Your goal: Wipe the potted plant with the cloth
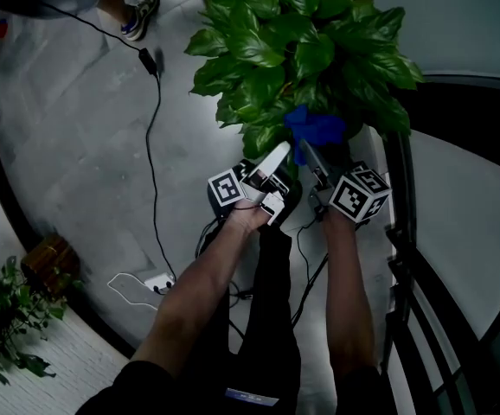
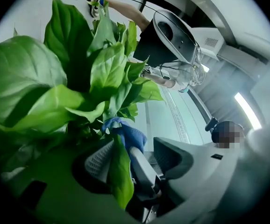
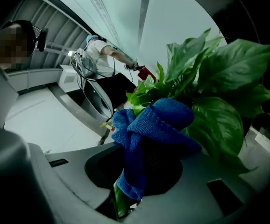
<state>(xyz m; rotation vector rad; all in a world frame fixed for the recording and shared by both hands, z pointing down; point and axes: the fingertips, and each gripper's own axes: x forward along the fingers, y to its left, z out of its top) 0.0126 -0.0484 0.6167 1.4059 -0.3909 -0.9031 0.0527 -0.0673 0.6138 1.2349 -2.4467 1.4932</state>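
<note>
Grey floor (image 1: 77,128) w/ black cable (image 1: 150,145), potted plant (image 1: 302,41) — R tool (image 3: 139,171) clamped on blue cloth (image 3: 156,120), L tool (image 2: 135,158) apart round leaf (image 2: 118,176)

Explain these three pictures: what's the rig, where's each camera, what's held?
No robot here: a person holds a two-jaw gripper in each hand. The head view looks down on both arms; the two gripper views ride on the grippers and look along their jaws. A leafy plant stands on the grey floor, a black cable beside it. The right gripper is shut on a blue cloth at the foliage. The left gripper's jaws stand apart, one leaf between them.
</note>
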